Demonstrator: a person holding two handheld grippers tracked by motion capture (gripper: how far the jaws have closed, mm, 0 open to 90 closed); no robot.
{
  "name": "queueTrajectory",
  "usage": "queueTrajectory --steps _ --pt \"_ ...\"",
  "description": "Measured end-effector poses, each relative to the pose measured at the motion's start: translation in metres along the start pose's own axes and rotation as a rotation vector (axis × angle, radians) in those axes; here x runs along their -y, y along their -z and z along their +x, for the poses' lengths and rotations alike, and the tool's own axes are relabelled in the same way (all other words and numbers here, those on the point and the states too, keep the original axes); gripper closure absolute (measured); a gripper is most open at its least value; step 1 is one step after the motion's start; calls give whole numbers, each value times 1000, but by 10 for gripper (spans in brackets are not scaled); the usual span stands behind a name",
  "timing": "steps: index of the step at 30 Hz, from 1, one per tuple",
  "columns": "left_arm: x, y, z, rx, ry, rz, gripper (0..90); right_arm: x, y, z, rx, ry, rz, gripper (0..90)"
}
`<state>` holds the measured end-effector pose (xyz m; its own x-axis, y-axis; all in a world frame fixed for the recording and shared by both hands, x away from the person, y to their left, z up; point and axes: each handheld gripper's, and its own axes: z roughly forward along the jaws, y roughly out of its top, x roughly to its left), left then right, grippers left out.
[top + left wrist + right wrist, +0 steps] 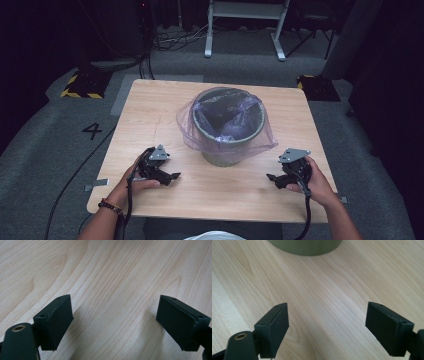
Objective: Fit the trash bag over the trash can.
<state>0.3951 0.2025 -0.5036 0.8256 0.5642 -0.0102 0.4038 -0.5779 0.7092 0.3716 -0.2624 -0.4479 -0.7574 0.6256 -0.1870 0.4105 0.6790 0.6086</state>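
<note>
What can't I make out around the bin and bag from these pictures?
- Bin bottom, high view: the crumpled purple bag and shadow hide whether anything lies inside.
- Bin, right gripper view: the top edge cuts off everything but its base.
- Bag's far overhang, high view: hidden behind the bin.
- Left tool and right tool, both open: they face bare table.

The left gripper (173,176) sits low at the near left, gripped by the person's left hand (131,181), its jaws pointing right and inward; in the left gripper view (115,322) its two black jaws stand wide apart with nothing between them; the left forearm comes in from the bottom edge with a beaded bracelet at the wrist; the right gripper (271,177) sits at the near right in the right hand (315,182), jaws pointing left and inward; in the right gripper view (327,327) its jaws are likewise spread wide and hold nothing; a grey three-cornered plate tops each gripper, and a cable trails back from each.
</note>
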Motion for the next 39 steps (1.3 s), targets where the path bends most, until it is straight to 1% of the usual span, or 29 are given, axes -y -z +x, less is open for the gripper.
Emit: queueTrajectory --steps 4,6,11,14,16,19,23,25,26,28,32,33,35,37,39 --pt "0 0 0 0 0 0 134 8 -2 -1 -1 -15 1 189" --pt "0 0 0 1 0 -1 134 12 -4 0 8 -21 -3 190" --pt "0 0 0 1 0 0 134 26 -6 0 20 -37 -39 191" --pt "0 0 0 2 -1 0 134 37 -8 -1 35 -44 -43 191" --pt "0 0 0 2 1 -1 133 44 -8 -2 33 -73 -46 191" --pt "0 0 0 1 1 -1 133 55 -7 -5 42 -103 -57 192" --pt "0 0 0 2 1 -1 133 72 -5 -12 50 -178 -72 188" --pt "0 0 0 1 1 -1 133 81 -3 -16 43 -220 -95 189" --pt "0 0 0 2 1 -1 133 83 -2 -17 46 -227 -100 189" --pt "0 0 0 2 1 -1 133 89 0 -20 63 -256 -109 182" --pt "0 0 0 1 1 -1 133 100 2 -30 72 -341 -117 153" --pt "0 0 0 1 1 0 133 104 3 -33 86 -365 -126 153" --pt "0 0 0 1 0 0 133 110 6 -38 117 -397 -126 153" --pt "0 0 0 0 0 1 133 113 7 -41 133 -415 -125 153" --pt "0 0 0 -4 2 0 134 114 8 -42 143 -423 -123 153"
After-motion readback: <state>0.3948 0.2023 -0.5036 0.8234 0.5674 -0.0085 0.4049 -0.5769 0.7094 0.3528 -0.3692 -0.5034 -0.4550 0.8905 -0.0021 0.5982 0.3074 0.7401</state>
